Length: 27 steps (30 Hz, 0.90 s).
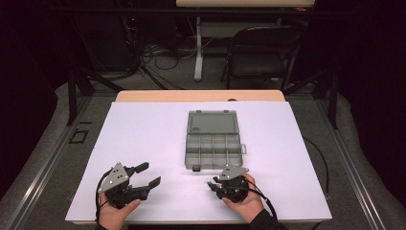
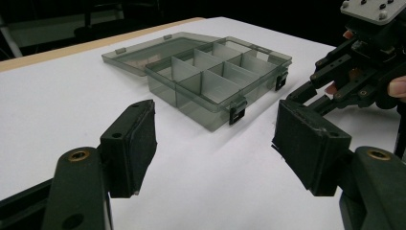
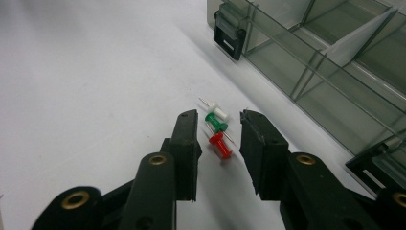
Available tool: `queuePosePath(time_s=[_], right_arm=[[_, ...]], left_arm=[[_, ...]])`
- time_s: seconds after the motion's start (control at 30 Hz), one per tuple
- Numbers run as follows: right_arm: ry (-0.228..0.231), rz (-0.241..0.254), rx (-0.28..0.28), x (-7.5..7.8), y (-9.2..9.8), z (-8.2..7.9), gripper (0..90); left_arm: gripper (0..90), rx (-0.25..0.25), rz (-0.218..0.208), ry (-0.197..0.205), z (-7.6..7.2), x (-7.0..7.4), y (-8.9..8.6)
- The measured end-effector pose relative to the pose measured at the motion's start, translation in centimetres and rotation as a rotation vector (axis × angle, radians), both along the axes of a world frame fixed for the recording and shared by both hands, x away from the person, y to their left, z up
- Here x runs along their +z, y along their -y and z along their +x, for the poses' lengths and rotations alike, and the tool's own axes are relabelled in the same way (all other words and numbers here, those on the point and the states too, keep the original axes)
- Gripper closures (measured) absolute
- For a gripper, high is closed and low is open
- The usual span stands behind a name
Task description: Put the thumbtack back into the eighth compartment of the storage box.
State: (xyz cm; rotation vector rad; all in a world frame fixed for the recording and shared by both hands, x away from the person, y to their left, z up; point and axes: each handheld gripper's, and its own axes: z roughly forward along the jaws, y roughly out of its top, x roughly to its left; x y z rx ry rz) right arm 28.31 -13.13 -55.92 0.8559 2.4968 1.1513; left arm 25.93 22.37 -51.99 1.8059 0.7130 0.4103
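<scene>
While my right gripper (image 3: 218, 139) straddles three plastic pushpins, white (image 3: 219, 111), green (image 3: 215, 122) and red (image 3: 219, 145), lying touching on the white surface (image 1: 143, 139) just beside the box (image 1: 212, 139), its jaws are narrow but not yet pressing. I judge this the pick-up; next I must close on one smooth, round head. My left gripper (image 2: 215, 143) idles, jaws wide. The box is clear, smoky, hard plastic with dividers.
</scene>
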Motion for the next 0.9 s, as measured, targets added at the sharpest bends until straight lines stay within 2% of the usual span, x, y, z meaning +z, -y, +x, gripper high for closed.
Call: queuePosePath(time_s=[0.2, 0.23, 0.67, 0.9], right_arm=[[-0.002, 0.006, -0.001, -0.29, -0.02, 0.09, 70.2], [-0.013, -0.003, 0.001, -0.24, 0.02, 0.08, 70.8], [-0.029, -0.006, 0.007, -0.47, -0.02, -0.02, 83.2], [-0.034, -0.003, 0.009, -0.47, 0.04, -0.01, 84.7]], left_arm=[[30.9, 0.001, 0.000, 0.000, 0.01, -0.01, 0.02], [30.9, 0.001, 0.001, 0.000, 0.01, -0.01, 0.01], [30.9, 0.000, 0.002, -0.001, 0.04, -0.02, -0.04], [30.9, 0.000, -0.001, -0.004, 0.05, -0.06, 0.00]])
